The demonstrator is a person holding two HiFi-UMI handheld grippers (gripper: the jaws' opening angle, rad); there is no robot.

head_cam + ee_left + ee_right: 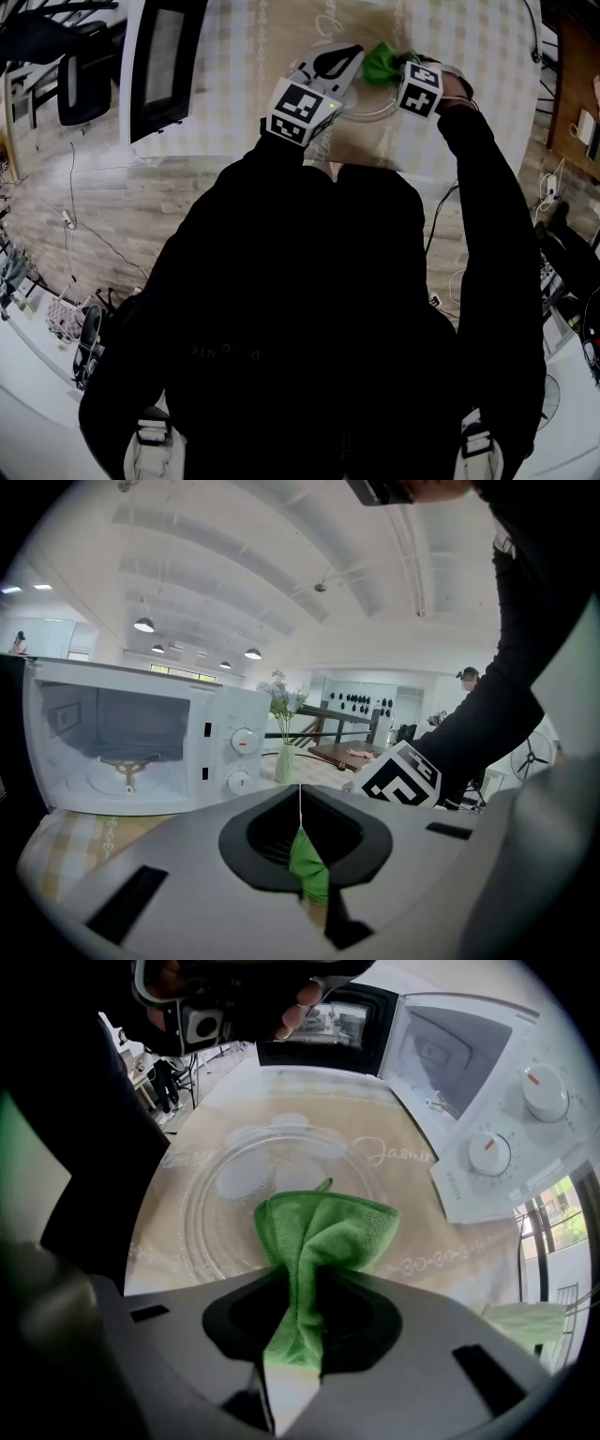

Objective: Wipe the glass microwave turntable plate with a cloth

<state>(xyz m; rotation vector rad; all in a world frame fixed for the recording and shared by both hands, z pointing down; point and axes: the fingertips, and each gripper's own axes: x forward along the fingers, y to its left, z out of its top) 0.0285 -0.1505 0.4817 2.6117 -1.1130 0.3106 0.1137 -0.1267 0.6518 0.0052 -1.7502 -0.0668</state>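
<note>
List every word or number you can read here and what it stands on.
"Jasm..." in script on the tablecloth, beside the glass turntable plate; its end is unclear.
Print by the microwave's dials: too small to read.
Faint print on the person's black top: unreadable.
Markers on the left gripper and the right gripper gripping the green cloth: square patterns, no letters.
</note>
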